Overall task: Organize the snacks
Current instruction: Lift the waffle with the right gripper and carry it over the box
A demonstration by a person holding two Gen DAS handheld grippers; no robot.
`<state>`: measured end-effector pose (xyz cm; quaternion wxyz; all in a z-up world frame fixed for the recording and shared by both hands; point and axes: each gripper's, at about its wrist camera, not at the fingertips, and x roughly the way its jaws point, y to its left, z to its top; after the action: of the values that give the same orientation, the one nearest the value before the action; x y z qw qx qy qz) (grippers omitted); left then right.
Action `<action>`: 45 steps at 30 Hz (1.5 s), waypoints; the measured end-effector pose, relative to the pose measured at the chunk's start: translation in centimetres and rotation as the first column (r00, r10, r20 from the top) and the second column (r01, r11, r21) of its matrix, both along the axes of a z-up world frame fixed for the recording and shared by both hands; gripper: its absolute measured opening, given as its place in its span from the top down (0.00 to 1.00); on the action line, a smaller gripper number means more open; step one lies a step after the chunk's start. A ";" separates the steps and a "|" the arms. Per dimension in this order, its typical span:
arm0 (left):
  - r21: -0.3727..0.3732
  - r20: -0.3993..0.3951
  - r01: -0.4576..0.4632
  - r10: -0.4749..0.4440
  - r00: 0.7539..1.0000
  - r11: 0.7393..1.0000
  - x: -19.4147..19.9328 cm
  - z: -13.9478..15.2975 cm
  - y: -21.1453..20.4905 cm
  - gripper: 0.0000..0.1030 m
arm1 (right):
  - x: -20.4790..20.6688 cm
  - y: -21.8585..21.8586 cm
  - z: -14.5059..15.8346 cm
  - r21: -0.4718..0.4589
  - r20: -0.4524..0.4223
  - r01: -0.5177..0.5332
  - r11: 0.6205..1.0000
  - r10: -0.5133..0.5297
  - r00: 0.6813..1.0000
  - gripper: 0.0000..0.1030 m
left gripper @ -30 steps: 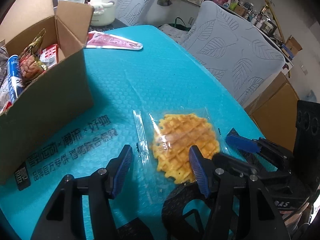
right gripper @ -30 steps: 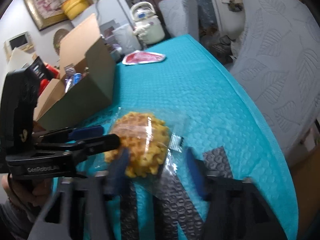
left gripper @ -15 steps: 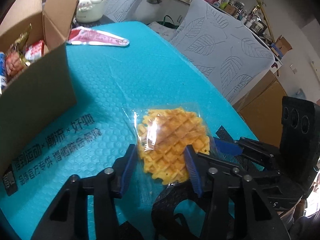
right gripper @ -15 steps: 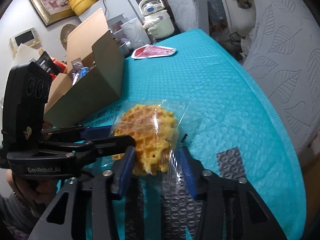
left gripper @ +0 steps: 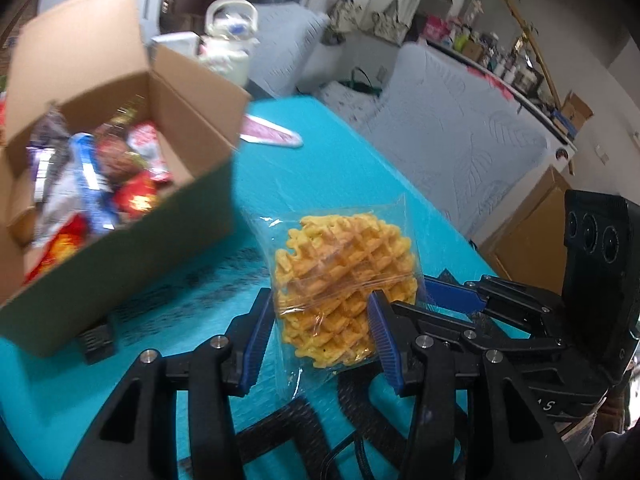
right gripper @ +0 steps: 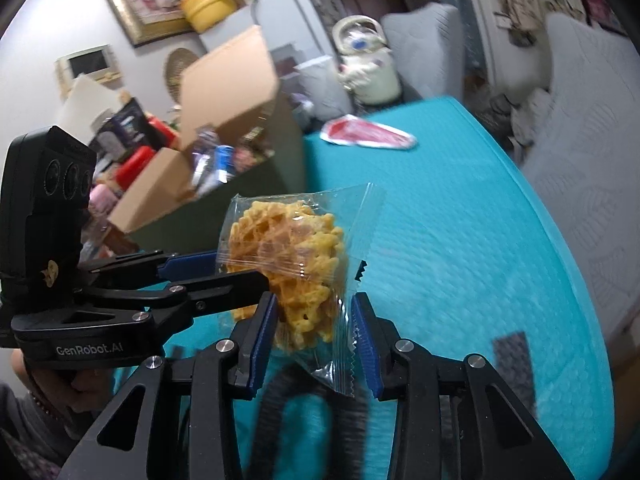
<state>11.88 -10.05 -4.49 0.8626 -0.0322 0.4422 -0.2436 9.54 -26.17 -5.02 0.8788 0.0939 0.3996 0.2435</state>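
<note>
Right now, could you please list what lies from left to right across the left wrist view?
Cardboard box of snacks → wrapped waffle in the left hand-held gripper → right hand-held gripper.

Left gripper (left gripper: 320, 332): jaws part-closed, both blue pads (left gripper: 258, 332) pressing the sides of the waffle packet (left gripper: 344, 280), which it holds clear of the surface. Fingers point forward and roughly level.

Right gripper (right gripper: 314, 334): comes in from the right, crossing the left one's line at about a right angle. Jaws narrowed to a similar gap and straddling the same packet. Its left pad sits against the waffle; its right pad (right gripper: 362, 340) meets only the loose film. Can't tell if it's actually clamping.

Left hand (right gripper: 28, 368): wrapped round the left gripper's handle, mostly out of frame, so only a bit of skin and sleeve shows.
</note>
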 end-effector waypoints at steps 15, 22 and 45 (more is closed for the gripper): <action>-0.053 0.195 -0.160 0.168 0.966 0.986 -5.0 7.3 8.7 0.54 | -2.2 8.2 7.4 -0.043 0.208 -0.150 0.988 0.156 0.966 0.63; -0.049 0.248 -0.200 0.206 0.947 0.979 -5.7 9.8 11.2 0.54 | -2.1 10.9 9.6 -0.082 0.257 -0.191 0.978 0.206 0.944 0.64; -0.065 0.352 -0.308 0.311 0.883 0.949 1.9 13.1 15.3 0.54 | 6.6 16.1 12.7 -0.122 0.352 -0.265 0.956 0.292 0.889 0.64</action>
<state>13.76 5.29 8.59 0.9562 -0.0605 0.2661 -0.1060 16.15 -10.05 7.73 0.8965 -0.0425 0.2463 0.3659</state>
